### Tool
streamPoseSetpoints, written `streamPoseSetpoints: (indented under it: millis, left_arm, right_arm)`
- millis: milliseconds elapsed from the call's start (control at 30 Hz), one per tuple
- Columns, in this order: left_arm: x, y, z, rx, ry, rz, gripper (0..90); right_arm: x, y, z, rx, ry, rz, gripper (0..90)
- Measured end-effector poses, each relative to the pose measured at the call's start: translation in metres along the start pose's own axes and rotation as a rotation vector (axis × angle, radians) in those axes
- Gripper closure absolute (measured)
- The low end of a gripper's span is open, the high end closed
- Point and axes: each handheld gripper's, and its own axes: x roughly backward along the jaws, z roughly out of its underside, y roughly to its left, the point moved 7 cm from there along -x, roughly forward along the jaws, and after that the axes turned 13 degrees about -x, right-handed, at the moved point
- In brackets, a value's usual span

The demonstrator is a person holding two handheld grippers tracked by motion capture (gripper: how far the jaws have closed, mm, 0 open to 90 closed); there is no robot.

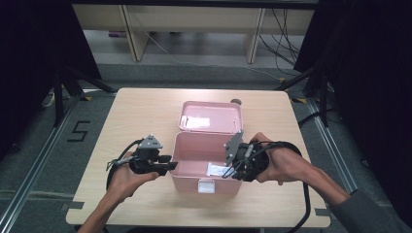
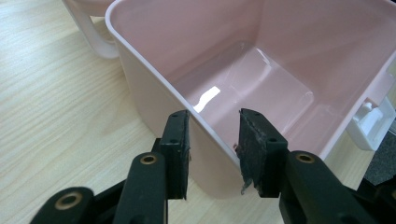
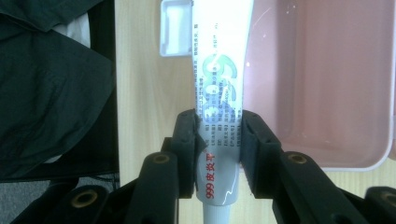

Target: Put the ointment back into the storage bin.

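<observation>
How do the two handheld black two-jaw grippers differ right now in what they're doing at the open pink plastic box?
The right gripper is shut on a white ointment tube held over the pink plastic box; the left gripper holds nothing. The left gripper's jaws stand apart, straddling the box's left wall, one outside and one inside; the right gripper's jaws press the tube's sides. Both sit at the box's rim, each held in a hand.

Light falls from above: the pale wooden surface (image 1: pixel 145 111) is evenly bright in the high view, while dark curtains at both sides swallow detail. That view is soft and low in resolution. A white glare patch sits on the floor of the pink box (image 2: pixel 205 98), and a sheen on the tube (image 3: pixel 219 70) washes out its print. Near tool parts blur slightly.
</observation>
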Motion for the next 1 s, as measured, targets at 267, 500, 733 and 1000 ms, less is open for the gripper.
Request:
streamPoseSetpoints:
  millis: [267, 500, 733, 1000]
  left_arm:
    - [0.000, 0.000, 0.000, 0.000, -0.001, 0.000, 63.5]
    - [0.000, 0.000, 0.000, 0.000, -0.002, 0.002, 63.5]
    - [0.000, 0.000, 0.000, 0.001, 0.000, 0.004, 63.5]
    - [0.000, 0.000, 0.000, 0.003, 0.002, 0.010, 63.5]
  right_arm:
    - [-0.006, -0.004, -0.005, -0.022, 0.028, -0.012, 70.1]
    - [-0.015, -0.013, -0.015, 0.040, 0.049, -0.021, 70.1]
    - [-0.023, -0.018, -0.019, 0.031, 0.072, -0.017, 70.1]
    - [-0.033, -0.022, -0.022, -0.002, 0.099, -0.021, 70.0]
